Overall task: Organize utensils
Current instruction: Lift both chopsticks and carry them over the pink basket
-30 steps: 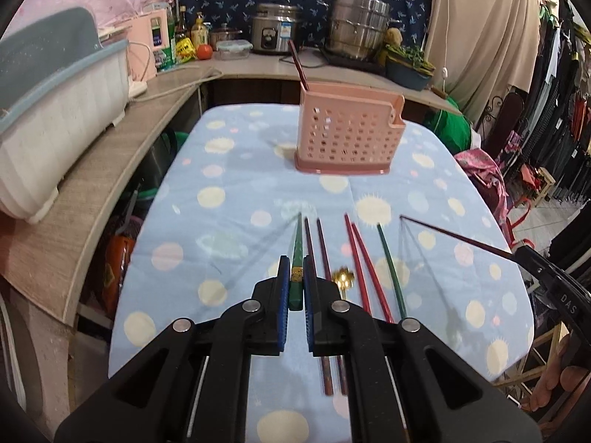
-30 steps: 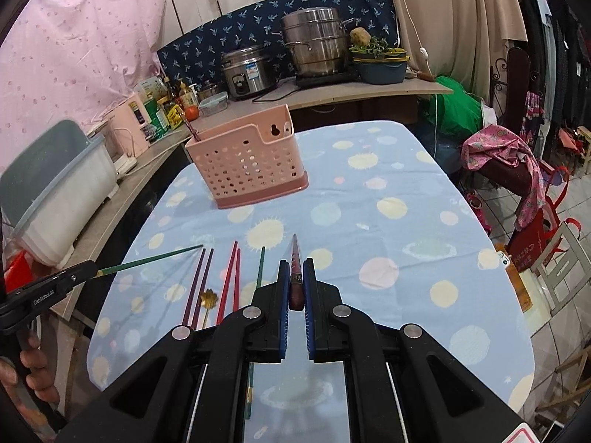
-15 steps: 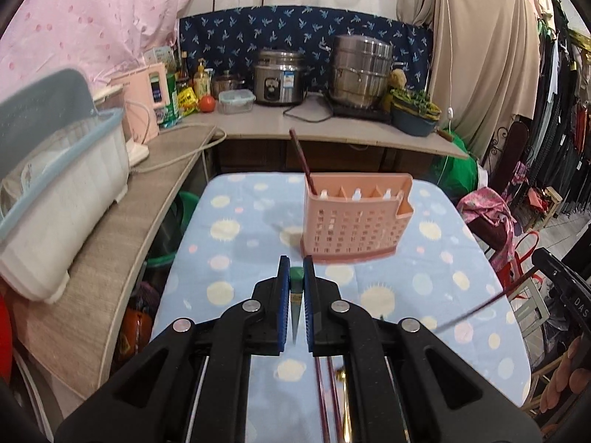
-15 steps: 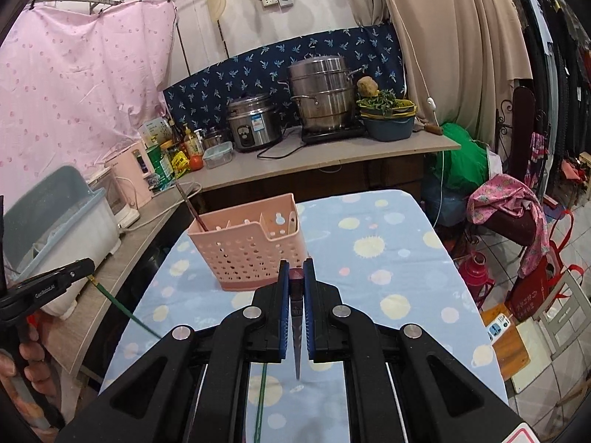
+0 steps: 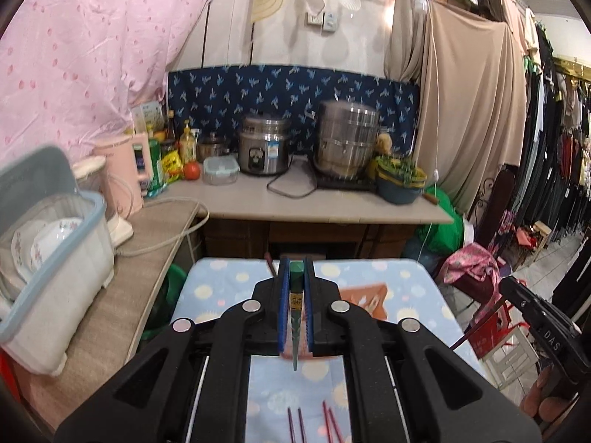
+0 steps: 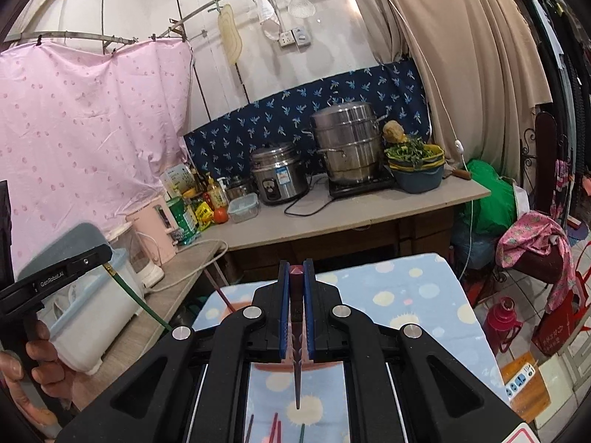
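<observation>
Your left gripper (image 5: 296, 284) is clenched on a green chopstick (image 5: 295, 317), its blunt end poking up between the blue pads (image 5: 283, 313) and its thin tip hanging down toward the spotted blue cloth of the bench (image 5: 207, 288). Your right gripper (image 6: 296, 280) grasps a dark red chopstick (image 6: 297, 361) the same way, butt end up and point down.

Both grippers are held above the bench, and the pink utensil basket (image 5: 364, 295) sits mostly hidden behind the gripper bodies; in the left wrist view only its upper right corner and a strip of its base show. In the right wrist view you see a little of its pink base (image 6: 269, 367) under the pads. A dark red stick (image 5: 270, 264) leans out of the basket on its left side.

More chopsticks (image 5: 314, 421) lie flat on the cloth near you, red and maroon ones in the left view, with a green one (image 6: 301, 433) among them in the right view.

In the right wrist view your left hand (image 6: 33, 365) grips the other tool's handle at the left edge, the green chopstick slanting down from it.
</observation>
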Available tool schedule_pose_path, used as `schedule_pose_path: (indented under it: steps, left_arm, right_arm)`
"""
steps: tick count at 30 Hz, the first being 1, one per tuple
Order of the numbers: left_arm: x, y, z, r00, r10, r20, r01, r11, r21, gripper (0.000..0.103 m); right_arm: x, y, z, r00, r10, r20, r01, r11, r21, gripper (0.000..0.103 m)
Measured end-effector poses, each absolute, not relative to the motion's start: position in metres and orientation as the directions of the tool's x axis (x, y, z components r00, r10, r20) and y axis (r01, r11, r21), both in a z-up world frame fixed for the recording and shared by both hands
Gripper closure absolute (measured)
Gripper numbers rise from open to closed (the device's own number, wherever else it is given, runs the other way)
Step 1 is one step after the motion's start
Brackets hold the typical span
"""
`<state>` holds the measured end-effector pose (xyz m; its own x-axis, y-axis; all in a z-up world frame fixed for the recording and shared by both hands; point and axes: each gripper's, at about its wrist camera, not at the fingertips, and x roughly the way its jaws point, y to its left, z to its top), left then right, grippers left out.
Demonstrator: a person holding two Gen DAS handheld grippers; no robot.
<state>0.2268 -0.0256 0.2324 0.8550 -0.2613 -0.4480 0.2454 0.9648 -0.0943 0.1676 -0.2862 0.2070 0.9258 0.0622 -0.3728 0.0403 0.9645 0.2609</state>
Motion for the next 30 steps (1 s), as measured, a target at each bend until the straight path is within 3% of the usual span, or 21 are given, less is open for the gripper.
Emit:
schedule_pose_path:
  steps: [11, 30]
  left_arm:
    - [0.279, -0.041, 0.271, 0.899, -0.279, -0.338, 0.255, 0.96, -0.112, 0.096]
    - [0.348, -0.055, 0.165, 0.821, -0.282, -0.496, 0.243, 0.959, -0.143, 0.096]
  right_arm:
    - [0.24, -0.277, 0.252, 0.965, 0.061, -0.256, 0.011, 0.963, 0.27, 0.096]
    - [0.303, -0.272, 0.144, 0.885, 0.079, -0.458, 0.056, 0.961, 0.273, 0.096]
